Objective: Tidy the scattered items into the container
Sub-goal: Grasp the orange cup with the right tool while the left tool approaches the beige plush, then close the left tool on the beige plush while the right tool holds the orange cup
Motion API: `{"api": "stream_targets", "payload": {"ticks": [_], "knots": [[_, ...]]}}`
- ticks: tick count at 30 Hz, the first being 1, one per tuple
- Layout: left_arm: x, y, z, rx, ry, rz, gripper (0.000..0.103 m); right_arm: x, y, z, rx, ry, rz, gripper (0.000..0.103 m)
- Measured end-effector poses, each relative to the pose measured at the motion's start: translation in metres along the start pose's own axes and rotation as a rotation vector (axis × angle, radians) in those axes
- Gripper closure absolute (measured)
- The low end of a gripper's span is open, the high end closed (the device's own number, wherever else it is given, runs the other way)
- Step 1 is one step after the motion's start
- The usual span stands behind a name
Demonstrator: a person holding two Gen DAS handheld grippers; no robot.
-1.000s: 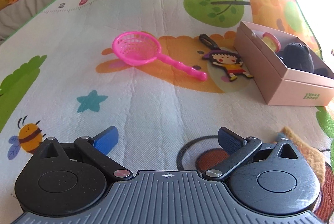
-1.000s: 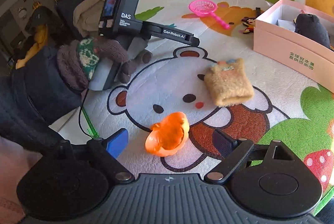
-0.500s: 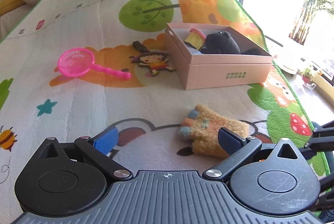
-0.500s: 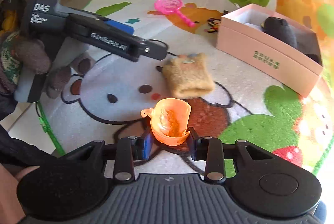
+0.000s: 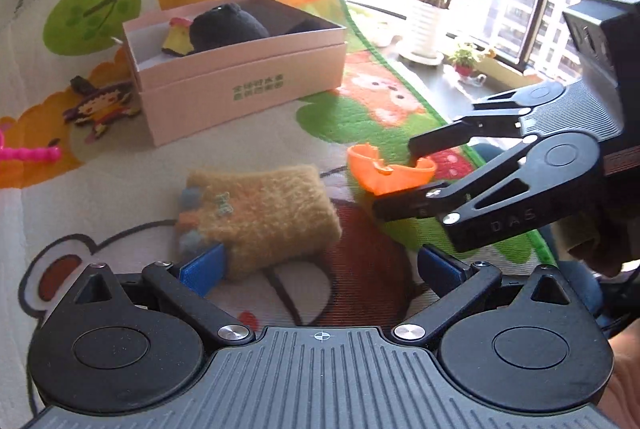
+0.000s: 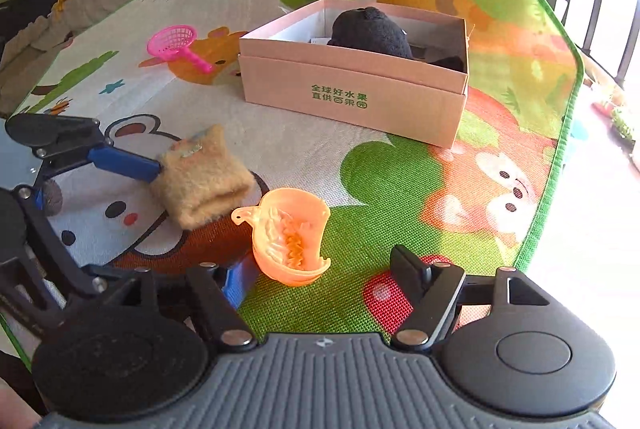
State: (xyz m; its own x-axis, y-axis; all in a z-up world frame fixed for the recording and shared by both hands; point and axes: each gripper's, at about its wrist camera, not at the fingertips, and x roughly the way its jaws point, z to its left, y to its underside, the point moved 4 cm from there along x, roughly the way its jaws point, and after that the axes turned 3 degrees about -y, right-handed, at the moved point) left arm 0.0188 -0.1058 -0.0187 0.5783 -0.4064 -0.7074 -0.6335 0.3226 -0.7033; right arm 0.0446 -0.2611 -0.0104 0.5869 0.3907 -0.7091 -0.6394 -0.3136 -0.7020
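Mat [image 6: 400,189] is carrying everything. Your left gripper [image 5: 320,265] is gaping wide, one blue pad touching the fuzzy yellow pouch [image 5: 260,217] lying between its fingers. Your right gripper [image 6: 320,269], jaws just reopening, is holding nothing; the orange cup [image 6: 290,235] is lying loose by its left pad. The pink box [image 6: 356,89] is sitting beyond, toward the mat's far right corner.

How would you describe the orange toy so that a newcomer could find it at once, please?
Start at the pink box on the play mat. In front of it, on the mat's green patch, lies the orange toy, beside a fuzzy tan pouch. It alone is glossy orange plastic, a hollow shell with a ridged inside.
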Motion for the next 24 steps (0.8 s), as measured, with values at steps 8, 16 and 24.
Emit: {"api": "stream_targets", "payload": {"ticks": [8,16,24], "knots": [[-0.001,-0.006,0.017,0.07,-0.159,-0.017,0.0,-0.003,0.002,-0.02,0.093,0.023,-0.013,0.027],[0.019,-0.018,0.02,0.215,-0.288,-0.041,0.0,-0.001,0.007,-0.012,0.069,0.037,-0.014,0.016],[0.029,-0.032,0.051,0.012,-0.384,0.001,0.0,0.002,0.012,-0.004,0.036,0.05,-0.017,0.003]]}}
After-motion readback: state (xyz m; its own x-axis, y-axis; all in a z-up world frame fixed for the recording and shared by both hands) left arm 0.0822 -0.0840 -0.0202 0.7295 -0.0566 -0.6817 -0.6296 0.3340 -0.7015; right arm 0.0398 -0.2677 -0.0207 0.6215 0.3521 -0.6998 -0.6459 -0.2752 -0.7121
